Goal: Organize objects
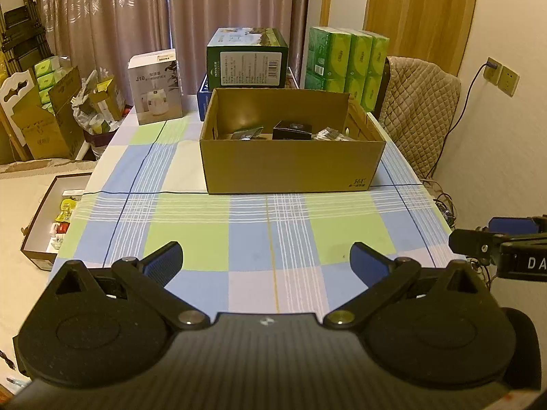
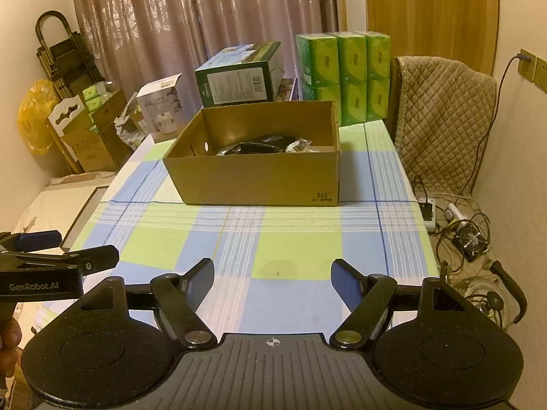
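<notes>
Left wrist view: open brown cardboard box (image 1: 290, 167), light, stiff, I'd grip its rim; both grippers (image 1: 266, 263) (image 2: 272, 282) spread, empty.

Table (image 1: 259, 239) covered by blue, green and white checked cloth. Open cardboard box (image 1: 290, 164) stands mid-table. At the far edge: white carton (image 1: 155, 87), blue box (image 1: 204, 97) bearing a green box (image 1: 248, 58), green tissue packs (image 1: 345, 65).
</notes>
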### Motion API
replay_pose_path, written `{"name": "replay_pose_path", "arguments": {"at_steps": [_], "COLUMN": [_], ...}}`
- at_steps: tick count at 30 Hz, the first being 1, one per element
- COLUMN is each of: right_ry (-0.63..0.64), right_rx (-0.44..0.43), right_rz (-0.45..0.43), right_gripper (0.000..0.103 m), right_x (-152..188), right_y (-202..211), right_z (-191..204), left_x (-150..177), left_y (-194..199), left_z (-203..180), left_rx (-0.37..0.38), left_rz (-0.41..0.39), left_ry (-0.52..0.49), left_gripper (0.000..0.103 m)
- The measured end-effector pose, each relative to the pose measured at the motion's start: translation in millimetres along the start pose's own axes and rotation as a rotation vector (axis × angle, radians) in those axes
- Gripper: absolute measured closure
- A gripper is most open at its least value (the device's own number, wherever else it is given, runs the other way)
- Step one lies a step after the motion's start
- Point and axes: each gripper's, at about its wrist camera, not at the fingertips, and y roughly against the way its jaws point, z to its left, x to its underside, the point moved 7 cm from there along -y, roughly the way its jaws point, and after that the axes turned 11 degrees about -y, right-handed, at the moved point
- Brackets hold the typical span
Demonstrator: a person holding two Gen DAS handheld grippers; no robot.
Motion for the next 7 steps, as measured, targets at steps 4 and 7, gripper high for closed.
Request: {"name": "replay_pose_path", "arguments": {"at_steps": [4,7], "right_ry": [0.001,-0.001], "right_rx": [-0.002,0.0], "right_rz": [0.001,0.003], "right_gripper": [0.031,0.03], "right_x": [0.5,0.1], "right_y": [-0.2,-1.1], "right_z": [0.6,-0.2], "left_x": [0.2,-0.5], "left_y": [-0.7,0.2], "left_z": [-1.7,-3.4], "left_rx": [0.003,0.013], "left_rz": [0.003,-0.006], "left_ry": [-0.002,0.001], "left_gripper": [0.001,0.001]}}
